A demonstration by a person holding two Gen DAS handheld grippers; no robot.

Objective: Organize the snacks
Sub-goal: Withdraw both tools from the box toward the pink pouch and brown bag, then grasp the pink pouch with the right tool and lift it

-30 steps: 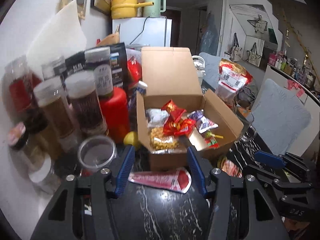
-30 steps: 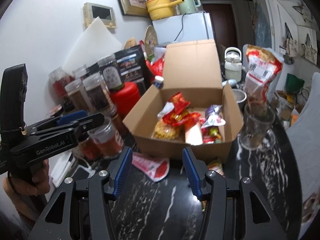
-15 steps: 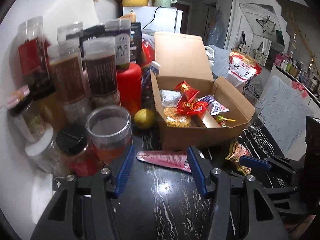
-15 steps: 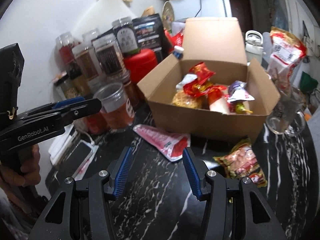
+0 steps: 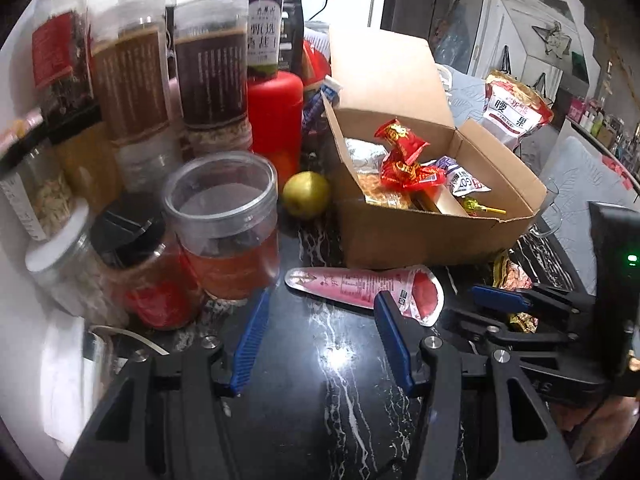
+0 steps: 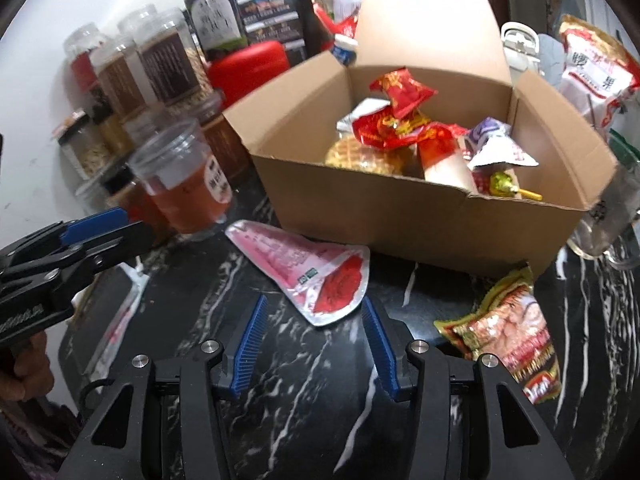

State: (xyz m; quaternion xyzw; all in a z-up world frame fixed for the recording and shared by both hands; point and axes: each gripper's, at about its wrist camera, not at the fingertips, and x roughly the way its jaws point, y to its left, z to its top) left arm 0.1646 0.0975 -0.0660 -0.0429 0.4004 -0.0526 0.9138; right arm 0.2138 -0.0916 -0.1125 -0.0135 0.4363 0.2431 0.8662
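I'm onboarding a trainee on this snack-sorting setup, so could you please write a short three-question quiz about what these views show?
1. True or false: the pink cone-shaped packet already lies inside the cardboard box.
2. Multiple choice: the right gripper is (A) shut on the packet, (B) open with nothing between its fingers, (C) out of view.
3. Fill in: besides the pink packet, one more loose snack lies on the black marble counter in front of the box, namely the ____.

Key
1. False; it lies on the counter in front of the box.
2. B.
3. Red and gold snack bag.
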